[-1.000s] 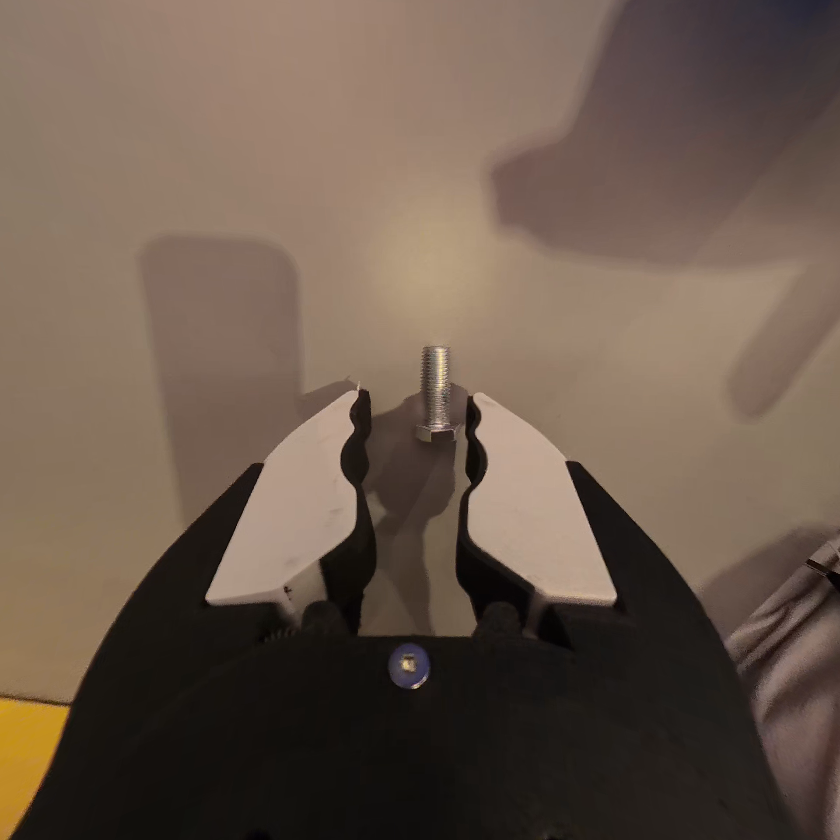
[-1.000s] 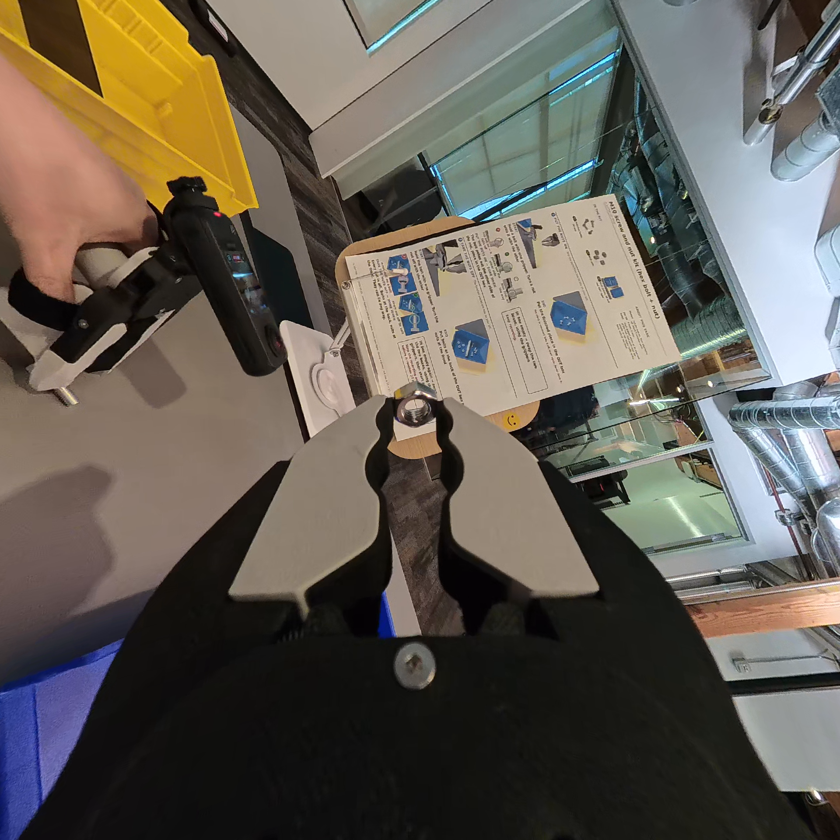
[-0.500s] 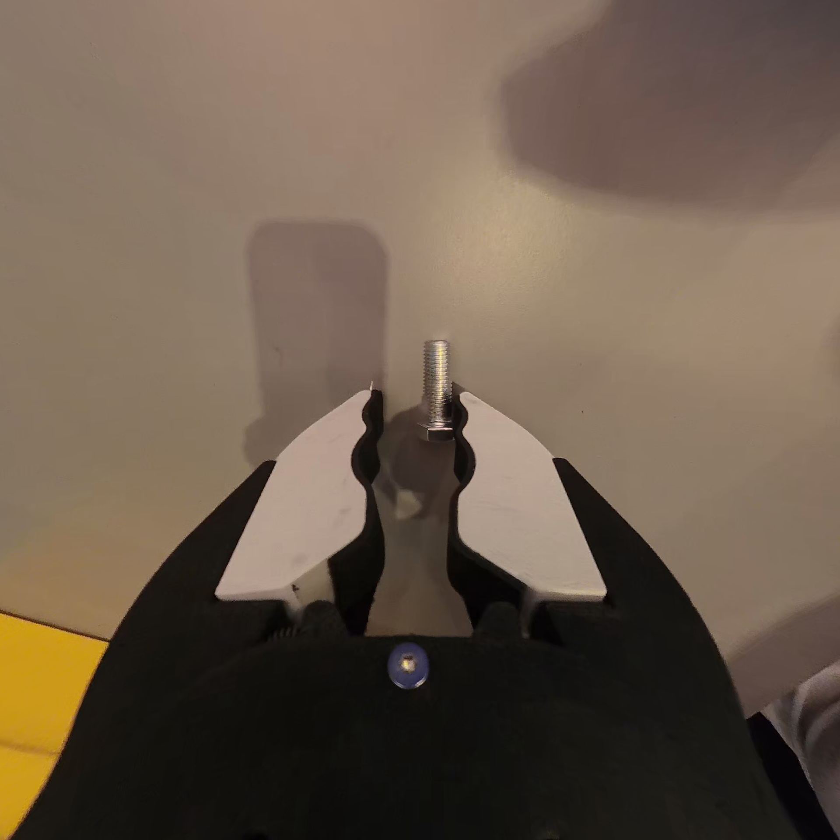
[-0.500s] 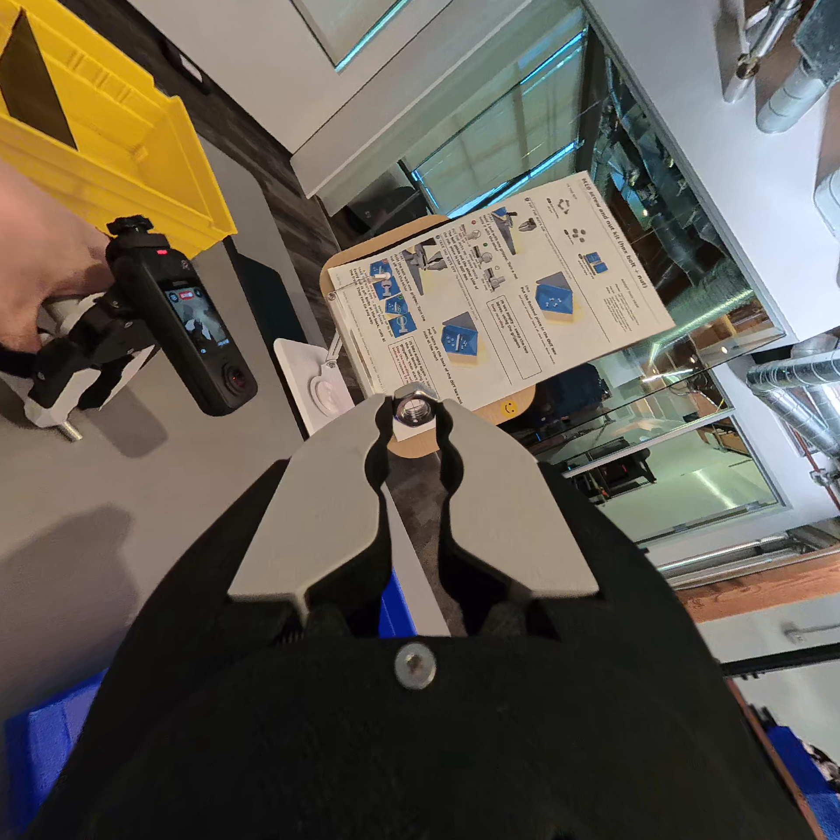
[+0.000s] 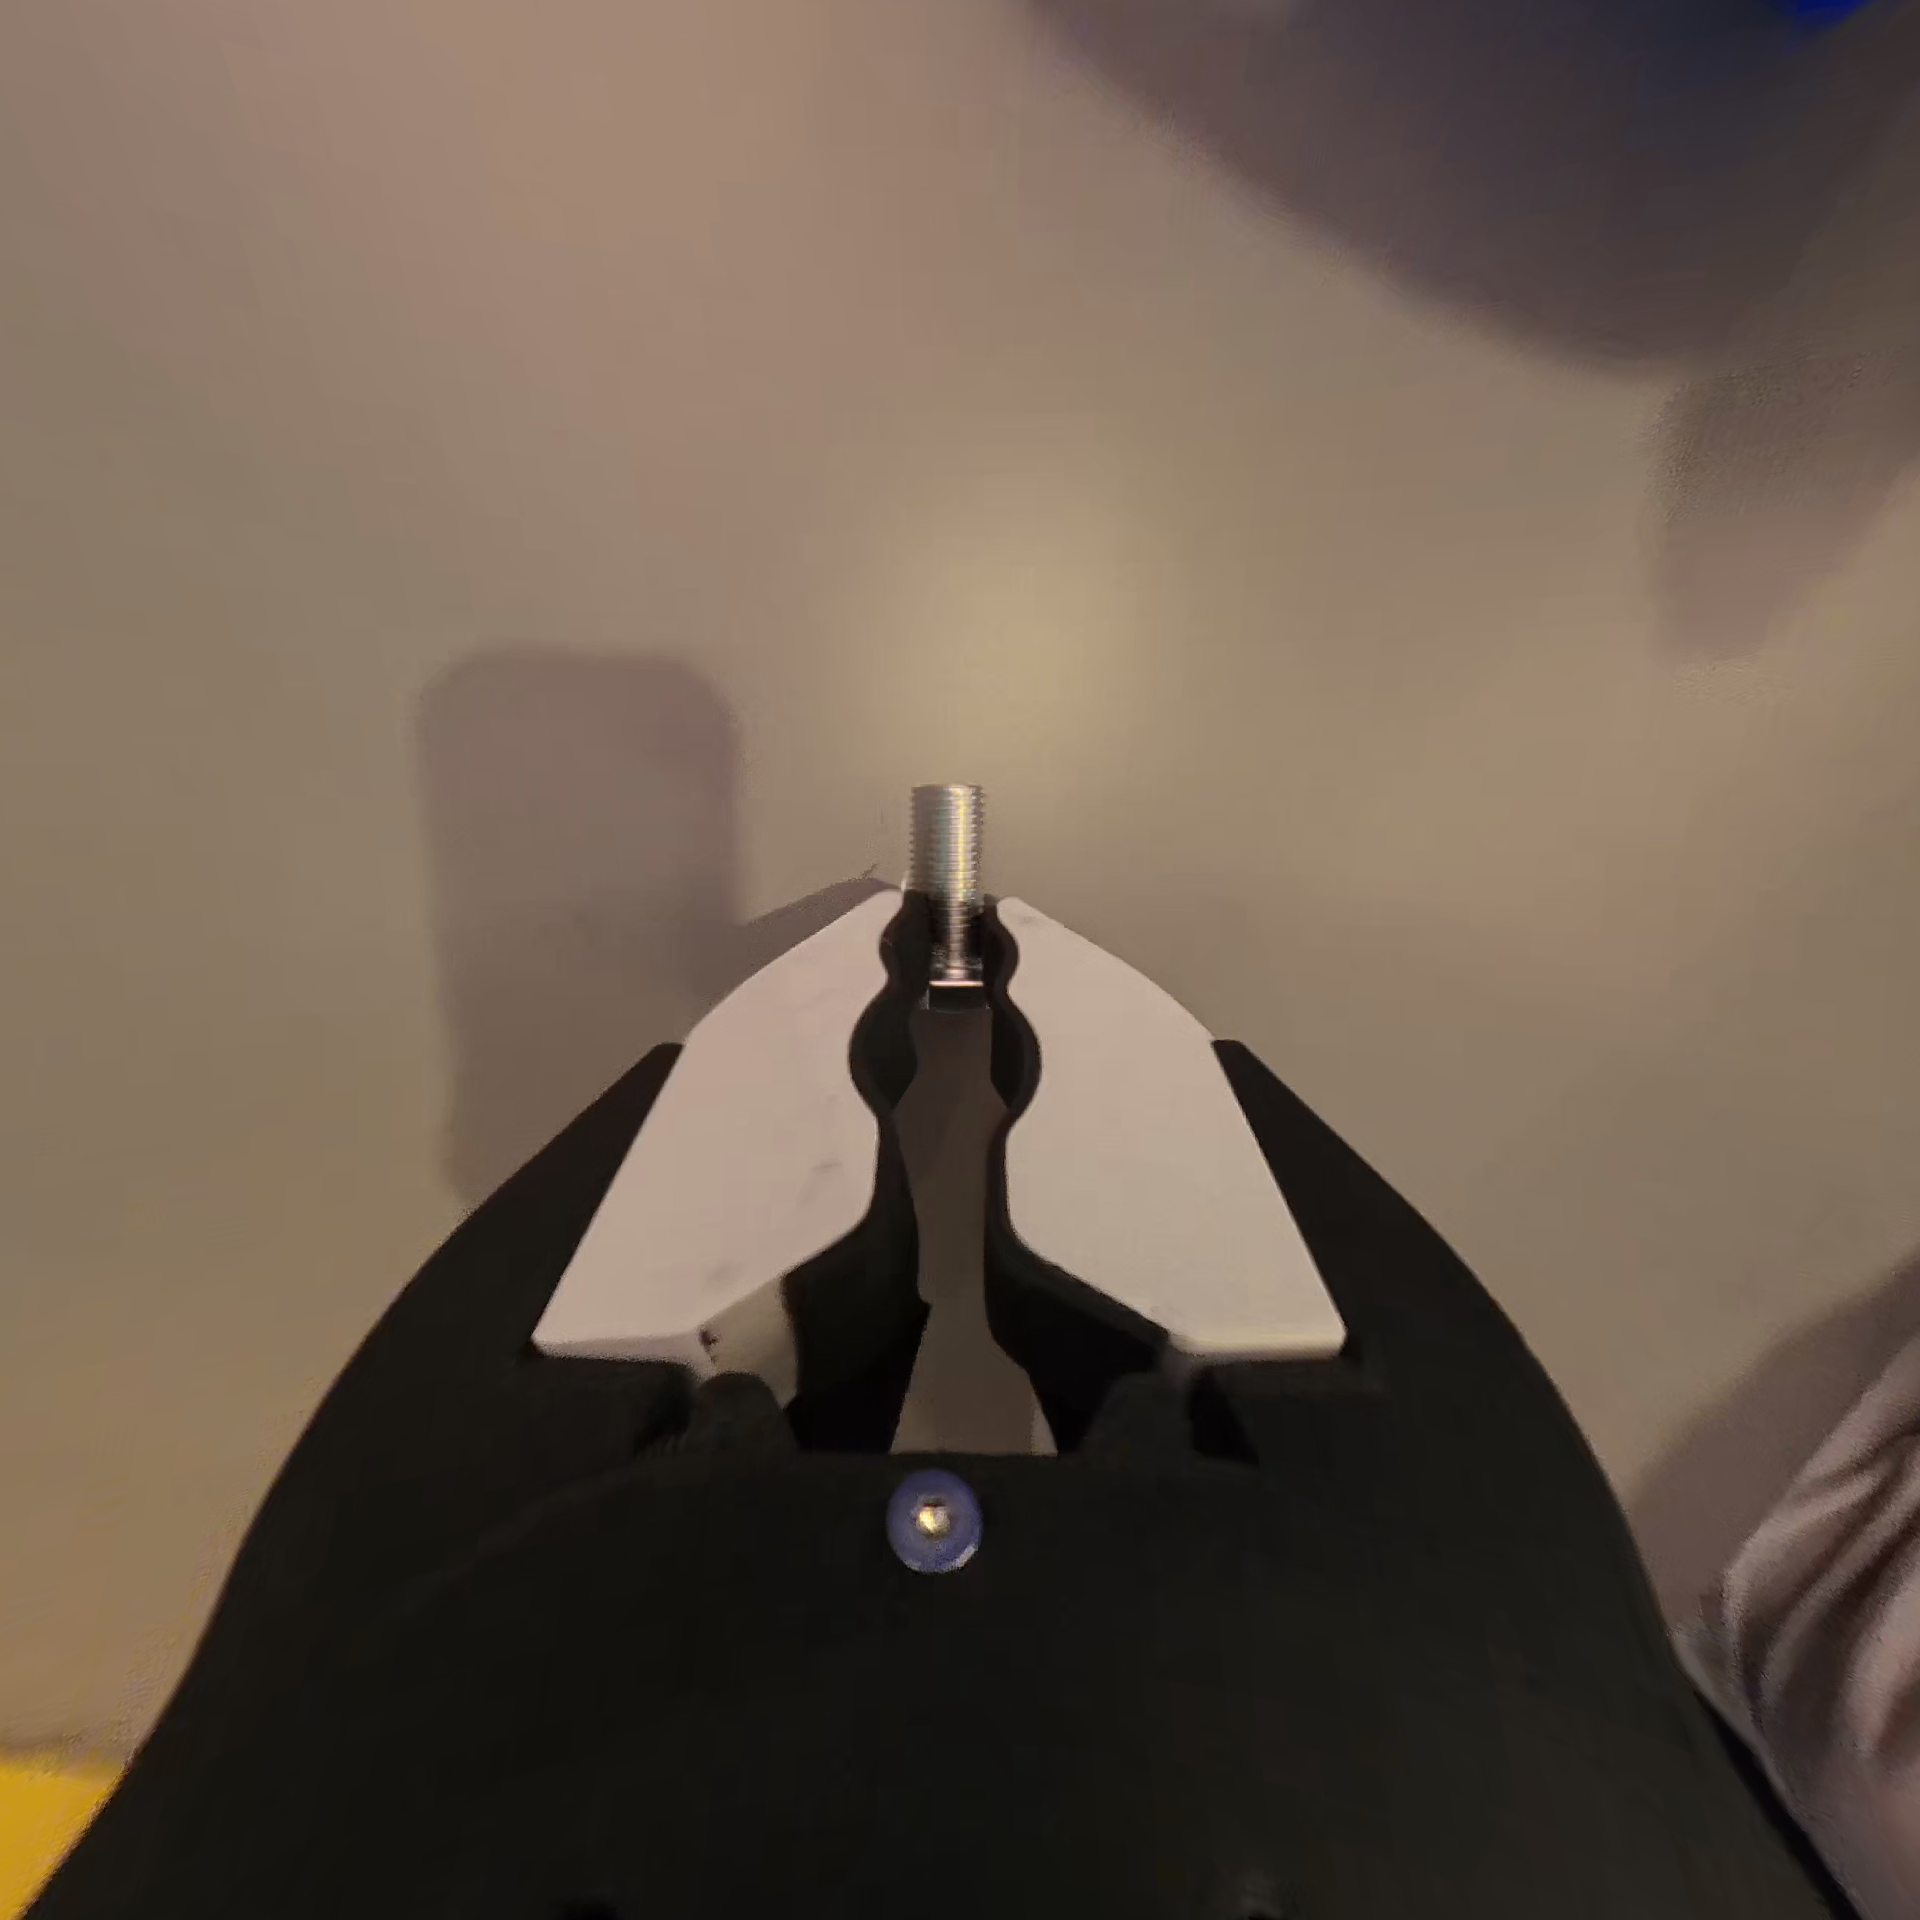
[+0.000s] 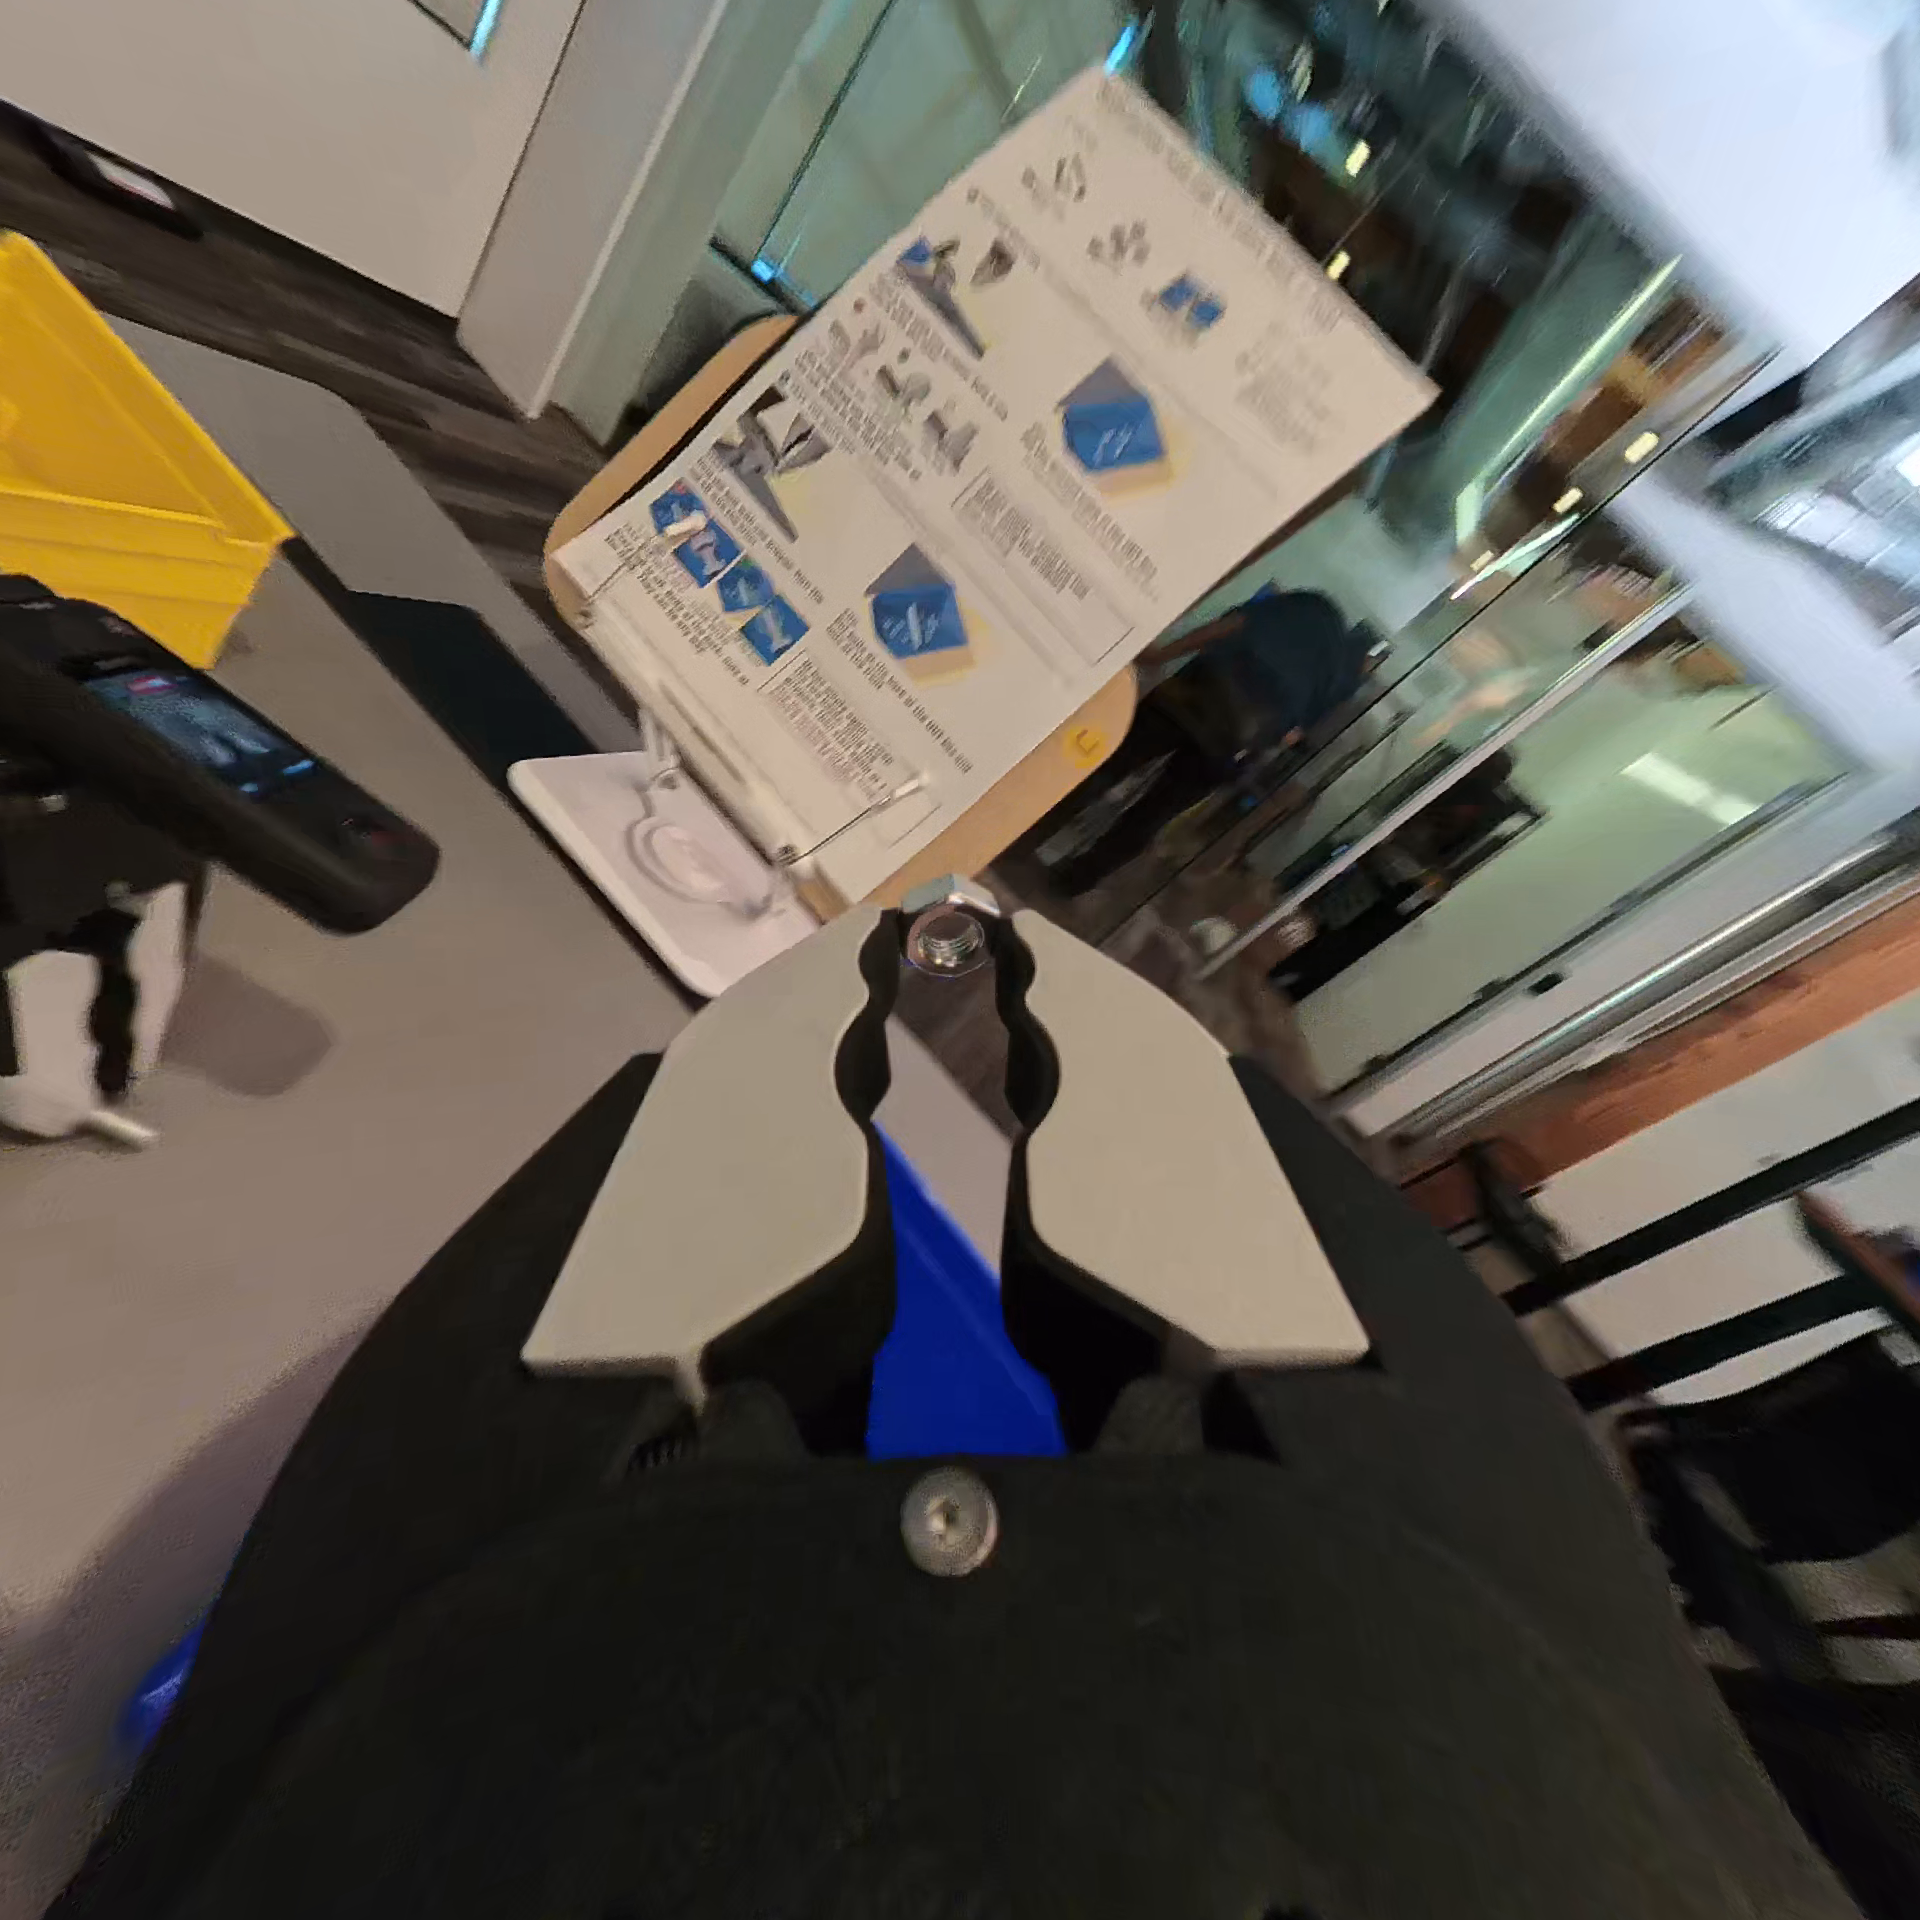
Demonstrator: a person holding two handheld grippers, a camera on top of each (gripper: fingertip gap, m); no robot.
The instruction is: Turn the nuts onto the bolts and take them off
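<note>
Bolt (image 5: 947,896) pinched at head end by my left gripper (image 5: 951,914), thread poking out toward 12 over desk (image 5: 520,416). Right gripper (image 6: 945,925) fingers squeeze nut (image 6: 945,940) at tips. Both look small, hard, slippery; I hold nut by flat sides.

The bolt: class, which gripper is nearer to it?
Left. The left gripper is closed on the bolt, head between its fingertips. The right gripper holds the nut well away, off the table.
</note>
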